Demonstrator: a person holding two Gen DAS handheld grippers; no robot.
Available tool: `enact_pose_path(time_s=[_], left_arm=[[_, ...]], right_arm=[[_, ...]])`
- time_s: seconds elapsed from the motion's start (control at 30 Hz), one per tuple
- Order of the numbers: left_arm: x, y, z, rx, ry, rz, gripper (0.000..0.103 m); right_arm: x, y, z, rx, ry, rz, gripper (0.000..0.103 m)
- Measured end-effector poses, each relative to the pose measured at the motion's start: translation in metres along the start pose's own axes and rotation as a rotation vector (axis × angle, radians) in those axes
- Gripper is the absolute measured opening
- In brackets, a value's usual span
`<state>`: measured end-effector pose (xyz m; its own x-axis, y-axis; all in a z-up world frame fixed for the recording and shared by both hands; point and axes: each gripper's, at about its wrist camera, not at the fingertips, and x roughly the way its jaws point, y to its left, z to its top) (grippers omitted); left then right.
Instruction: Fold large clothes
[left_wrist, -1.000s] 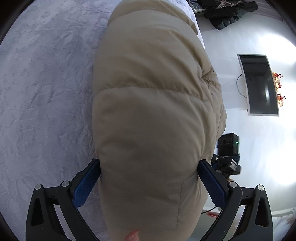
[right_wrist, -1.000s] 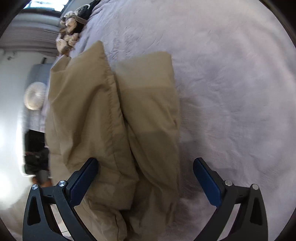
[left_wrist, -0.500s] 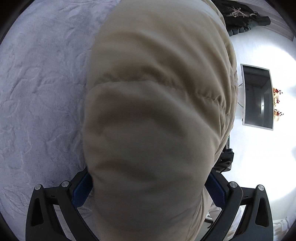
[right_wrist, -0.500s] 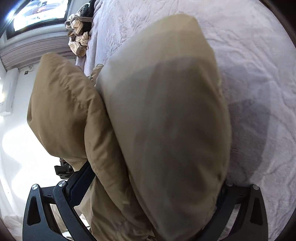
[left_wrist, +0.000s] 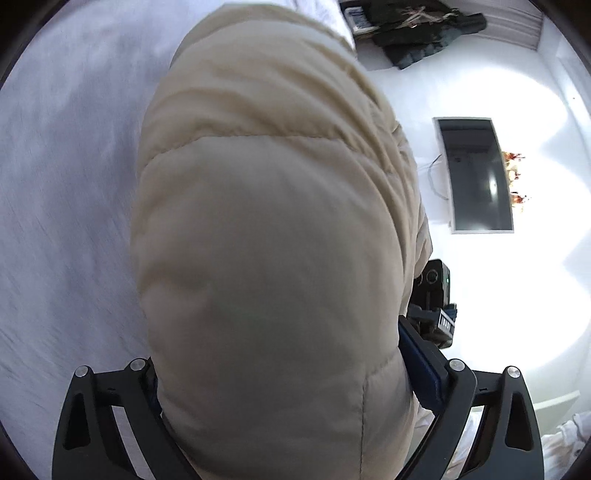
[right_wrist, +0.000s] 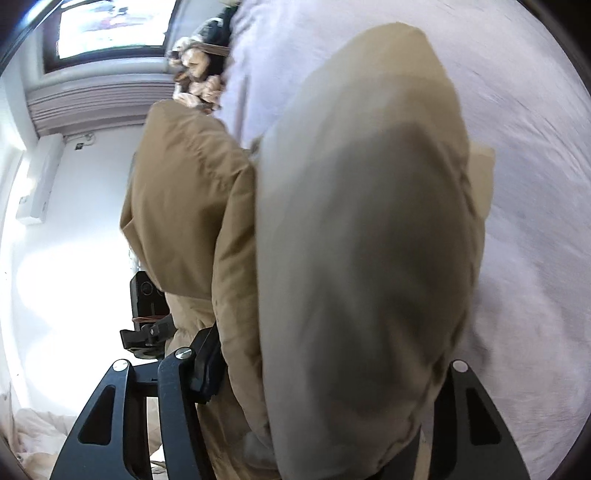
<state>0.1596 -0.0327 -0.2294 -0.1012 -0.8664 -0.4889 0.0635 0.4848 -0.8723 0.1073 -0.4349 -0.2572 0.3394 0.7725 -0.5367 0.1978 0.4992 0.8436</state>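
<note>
A beige puffer jacket (left_wrist: 273, 236) fills the middle of the left wrist view, lifted above the pale lilac bedspread (left_wrist: 66, 184). My left gripper (left_wrist: 280, 369) is shut on a thick quilted fold of it; only the right blue pad (left_wrist: 421, 362) shows. In the right wrist view the same jacket (right_wrist: 354, 236) bulges between the fingers, and my right gripper (right_wrist: 325, 369) is shut on it. The other gripper (right_wrist: 147, 317) shows just to the left, behind the fabric.
The bedspread (right_wrist: 535, 184) spreads to the right. A heap of dark and tan clothes (right_wrist: 199, 74) lies at the bed's far end, with dark garments (left_wrist: 413, 33) on the floor. A wall screen (left_wrist: 476, 173) and a bright white floor lie beside the bed.
Both grippers have closed on the jacket and lifted it off the bed. The fabric has risen and bulged toward both cameras, and the two grippers have come closer together.
</note>
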Motion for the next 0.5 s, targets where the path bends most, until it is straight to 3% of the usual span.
enact_pose_path(time_s=[0.2,0.4,0.5], left_arm=[[-0.077,0.023,0.046,0.032,-0.054,0.022,0.098],[-0.149,0.061,0.115,0.024,-0.155,0.084,0.098],[-0.165,0.085,0.138,0.005,-0.195,0.111,0.098]], right_arm=[[0.051,0.062,0.023,-0.067,-0.05,0.023,0.062],[0.125,0.102,0.058,-0.11,-0.03,0.046,0.062],[0.156,0.112,0.073,-0.126,-0.01,0.044,0.062]])
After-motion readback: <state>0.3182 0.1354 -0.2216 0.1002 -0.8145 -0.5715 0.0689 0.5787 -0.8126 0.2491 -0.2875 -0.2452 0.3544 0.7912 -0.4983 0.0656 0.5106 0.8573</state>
